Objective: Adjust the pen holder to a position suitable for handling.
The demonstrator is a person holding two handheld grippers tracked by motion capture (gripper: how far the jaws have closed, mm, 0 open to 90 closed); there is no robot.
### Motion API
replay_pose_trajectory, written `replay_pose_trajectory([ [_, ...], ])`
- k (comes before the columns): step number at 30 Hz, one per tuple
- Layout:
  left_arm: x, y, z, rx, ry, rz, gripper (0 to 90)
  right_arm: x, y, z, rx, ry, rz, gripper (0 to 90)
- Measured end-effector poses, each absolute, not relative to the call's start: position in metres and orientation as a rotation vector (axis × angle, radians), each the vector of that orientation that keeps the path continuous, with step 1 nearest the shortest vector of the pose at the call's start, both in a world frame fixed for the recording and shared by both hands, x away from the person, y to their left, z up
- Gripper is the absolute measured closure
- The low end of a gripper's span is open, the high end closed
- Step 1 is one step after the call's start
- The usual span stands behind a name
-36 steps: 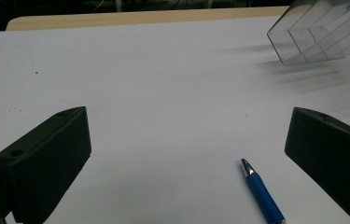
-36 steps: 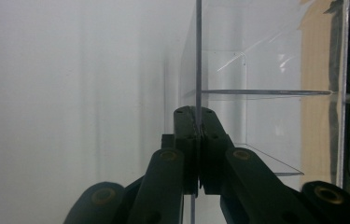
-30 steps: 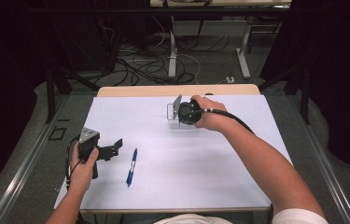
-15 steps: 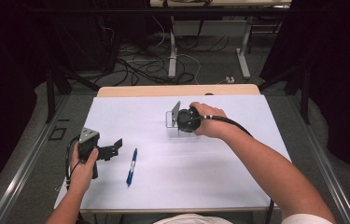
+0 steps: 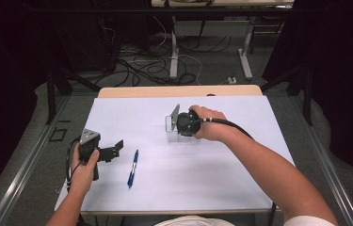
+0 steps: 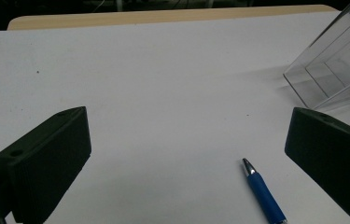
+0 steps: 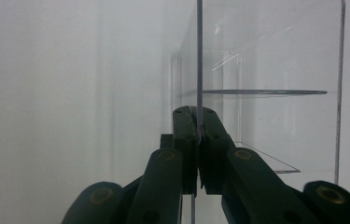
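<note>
Clear box (image 7: 266, 93) edge pinched by right tool (image 7: 197, 122)

The left gripper view's bottom edge is cutting off the blue ballpoint pen (image 6: 263, 193) (its rear end). Its right edge is cropping the clear acrylic box (image 6: 333, 70).

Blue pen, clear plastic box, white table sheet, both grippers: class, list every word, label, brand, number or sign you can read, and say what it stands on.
None can be read.
Blue ballpoint pen with silver tip: its barrel shows no print.
Clear plastic box: bare, with no label.
White sheet covering the table: blank.
Left gripper and right gripper: the black jaws show no markings.
</note>
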State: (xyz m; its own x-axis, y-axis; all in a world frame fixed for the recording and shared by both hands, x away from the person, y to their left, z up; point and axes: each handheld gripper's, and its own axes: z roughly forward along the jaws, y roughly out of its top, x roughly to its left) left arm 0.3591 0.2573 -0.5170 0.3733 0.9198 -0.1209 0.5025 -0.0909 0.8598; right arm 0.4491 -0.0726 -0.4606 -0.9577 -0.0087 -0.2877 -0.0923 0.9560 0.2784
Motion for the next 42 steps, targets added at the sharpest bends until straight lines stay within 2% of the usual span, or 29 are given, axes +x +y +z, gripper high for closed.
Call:
replay_pose_trajectory([
  [26,0.359,0.257,-0.517,1.745,1.254,0.583,0.2,0.463,-0.073,-0.467,0.031,2.808,0.467,79.3],
  [32,0.359,0.257,-0.517,1.743,1.256,0.576,0.2,0.462,-0.074,-0.465,0.029,2.779,0.483,71.1],
  [33,0.359,0.256,-0.517,1.743,1.258,0.574,0.2,0.461,-0.075,-0.463,0.044,2.761,0.496,66.6],
  [34,0.359,0.257,-0.517,1.745,1.259,0.572,0.2,0.461,-0.075,-0.463,0.044,2.761,0.496,66.6],
  [37,0.359,0.256,-0.517,1.745,1.26,0.567,0.2,0.46,-0.08,-0.46,0.081,2.717,0.568,57.5],
  [42,0.359,0.255,-0.518,1.742,1.266,0.551,0.2,0.458,-0.086,-0.457,0.115,2.676,0.581,49.9],
])
